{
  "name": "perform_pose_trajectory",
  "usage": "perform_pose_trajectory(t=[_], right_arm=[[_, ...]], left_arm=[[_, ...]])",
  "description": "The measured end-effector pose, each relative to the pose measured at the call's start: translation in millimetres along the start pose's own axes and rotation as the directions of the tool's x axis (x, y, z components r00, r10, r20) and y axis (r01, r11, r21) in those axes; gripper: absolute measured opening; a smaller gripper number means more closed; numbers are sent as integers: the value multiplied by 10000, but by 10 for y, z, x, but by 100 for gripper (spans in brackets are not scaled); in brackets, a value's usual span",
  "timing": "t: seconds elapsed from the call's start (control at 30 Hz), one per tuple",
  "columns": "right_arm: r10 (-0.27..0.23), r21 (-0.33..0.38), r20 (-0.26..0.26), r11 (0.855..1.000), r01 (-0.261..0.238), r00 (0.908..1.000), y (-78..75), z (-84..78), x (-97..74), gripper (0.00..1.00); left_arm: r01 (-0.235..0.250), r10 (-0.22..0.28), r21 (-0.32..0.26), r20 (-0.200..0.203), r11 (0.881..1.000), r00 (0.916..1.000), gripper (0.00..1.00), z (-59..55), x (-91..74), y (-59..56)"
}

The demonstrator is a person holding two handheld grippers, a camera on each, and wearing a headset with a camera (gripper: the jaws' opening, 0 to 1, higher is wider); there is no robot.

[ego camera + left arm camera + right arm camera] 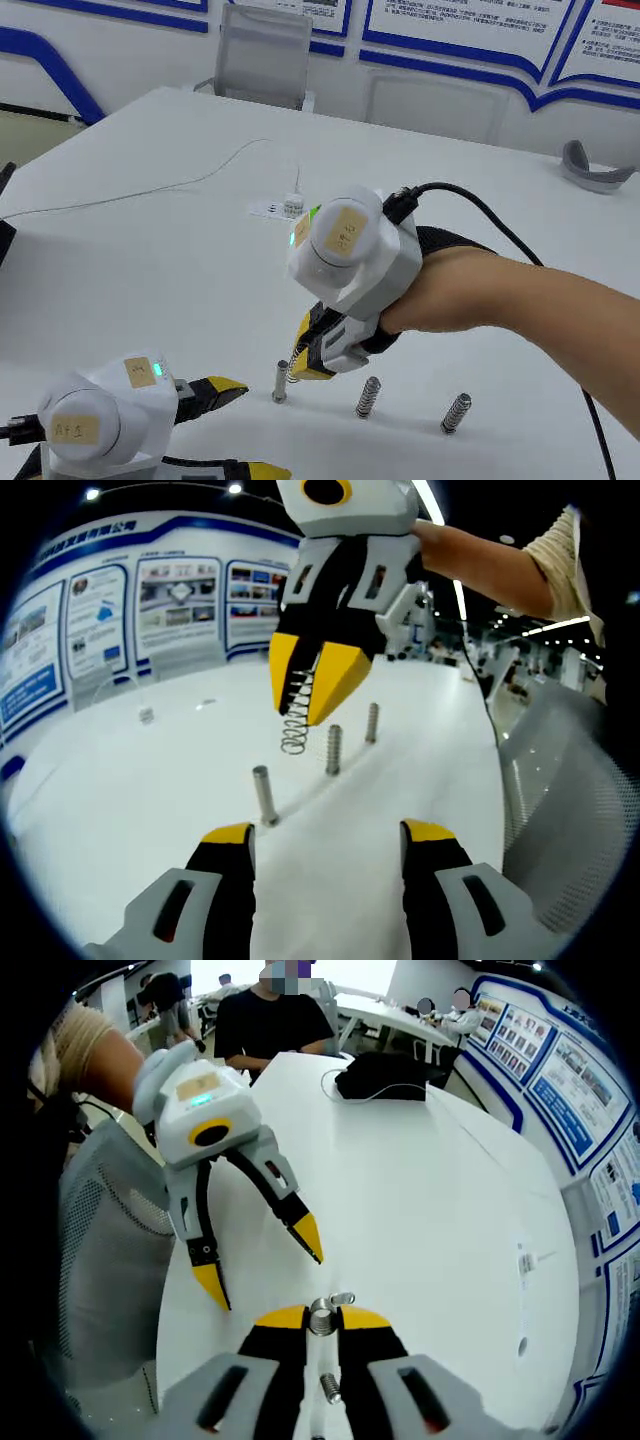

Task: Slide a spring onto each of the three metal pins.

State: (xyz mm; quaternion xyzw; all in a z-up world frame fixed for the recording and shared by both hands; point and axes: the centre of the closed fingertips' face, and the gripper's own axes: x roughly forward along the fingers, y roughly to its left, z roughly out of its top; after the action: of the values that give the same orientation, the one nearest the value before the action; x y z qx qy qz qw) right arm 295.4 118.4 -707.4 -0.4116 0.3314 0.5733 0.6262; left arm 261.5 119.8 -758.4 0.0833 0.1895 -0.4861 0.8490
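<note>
- A wide white desk (150, 270) carries a short, bare metal pin (280, 382) that stands upright near the desk's front edge. This pin is the landmark for everything below.
- To the right of the bare pin, a second upright pin wearing a coiled steel spring (368, 397) stands near it. A third pin with a spring on it (456, 413) stands further right. The three form a rough row.
- The right gripper (308, 705), white-bodied with black jaws and yellow tips, is held in a person's bare-armed hand. It points down from above the bare pin.
- Its jaws are pinched narrow on a loose silver wire spring (293, 735). The spring hangs below the tips, with its lower end just beside the top of the bare pin and not on it.
- The left gripper (330, 832), of the same make, sits low on the near left side of the bare pin. Its jaws are spread wide with nothing between them, and they are aimed towards the pin.
- Far behind the bare pin, a thin pale cable (180, 185) trails across the desk.
</note>
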Motion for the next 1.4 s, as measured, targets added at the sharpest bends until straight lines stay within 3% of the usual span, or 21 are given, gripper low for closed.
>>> perform_pose_trajectory(t=[0.5,1.4], right_arm=[[-69,210,-155,9998,72,9999,-164,-12,95,13],[205,345,-378,9992,-192,9991,-201,-49,243,13]], left_arm=[[-31,31,-121,6,9999,10000,61,-7,-10,10],[-29,27,-289,-55,9996,10000,60,-49,-21,18]])
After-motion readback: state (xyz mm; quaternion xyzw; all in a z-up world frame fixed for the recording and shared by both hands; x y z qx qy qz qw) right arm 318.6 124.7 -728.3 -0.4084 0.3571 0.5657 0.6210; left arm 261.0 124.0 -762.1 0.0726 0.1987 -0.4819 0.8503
